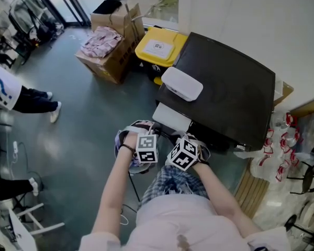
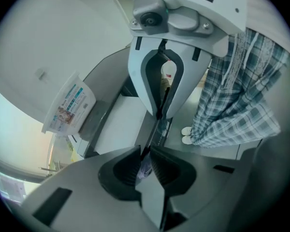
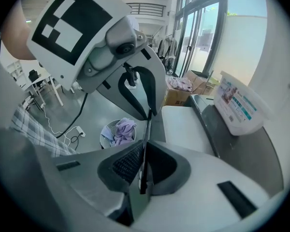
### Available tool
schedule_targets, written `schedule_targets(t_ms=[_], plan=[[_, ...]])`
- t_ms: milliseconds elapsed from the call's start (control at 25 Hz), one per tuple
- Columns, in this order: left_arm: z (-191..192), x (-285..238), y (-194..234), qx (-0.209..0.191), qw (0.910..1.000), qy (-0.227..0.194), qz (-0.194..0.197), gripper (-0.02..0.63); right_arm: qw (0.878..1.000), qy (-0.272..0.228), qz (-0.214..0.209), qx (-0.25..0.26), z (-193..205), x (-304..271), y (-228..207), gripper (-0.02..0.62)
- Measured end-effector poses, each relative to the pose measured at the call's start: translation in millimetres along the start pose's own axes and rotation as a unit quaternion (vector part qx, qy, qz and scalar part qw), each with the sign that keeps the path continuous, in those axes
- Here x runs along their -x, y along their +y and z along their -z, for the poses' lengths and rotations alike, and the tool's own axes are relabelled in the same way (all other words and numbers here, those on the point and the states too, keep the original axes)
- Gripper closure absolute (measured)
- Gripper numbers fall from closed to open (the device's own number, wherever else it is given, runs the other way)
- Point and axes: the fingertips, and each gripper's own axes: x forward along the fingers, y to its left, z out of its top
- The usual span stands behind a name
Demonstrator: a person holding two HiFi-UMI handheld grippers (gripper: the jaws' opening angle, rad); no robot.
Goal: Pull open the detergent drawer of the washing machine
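As viewed closest, left gripper (image 2: 145, 166) and right gripper (image 3: 142, 173) are clamped on the thin drawer front (image 3: 147, 129), judged the proper hold. Beyond, the detergent drawer (image 1: 171, 118) is seen projecting from the washing machine (image 1: 230, 93). Light, stiff travel is expected.

The pulled-out drawer (image 1: 171, 117) juts from the washing machine (image 1: 235, 95), with a laundry basket (image 1: 119, 139) near its end. 1 detergent box (image 1: 182, 83) takes the machine's top corner. Leftward the grey floor (image 1: 83, 122) lies open.
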Motion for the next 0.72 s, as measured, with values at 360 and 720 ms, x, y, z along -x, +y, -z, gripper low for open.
schedule_targets(t_ms=[360,720], plan=[[8.6,6.5,-23.0,0.008,1.0,-0.003,-0.002,0.532,1.0,0.002,-0.02,0.0,0.8,-3.3,26.1,0.548],[8.8,10.7,-28.0,0.008,0.9999,-0.007,-0.008,0.532,1.0,0.0,-0.016,0.003,-0.9,-0.3,31.7,0.549]])
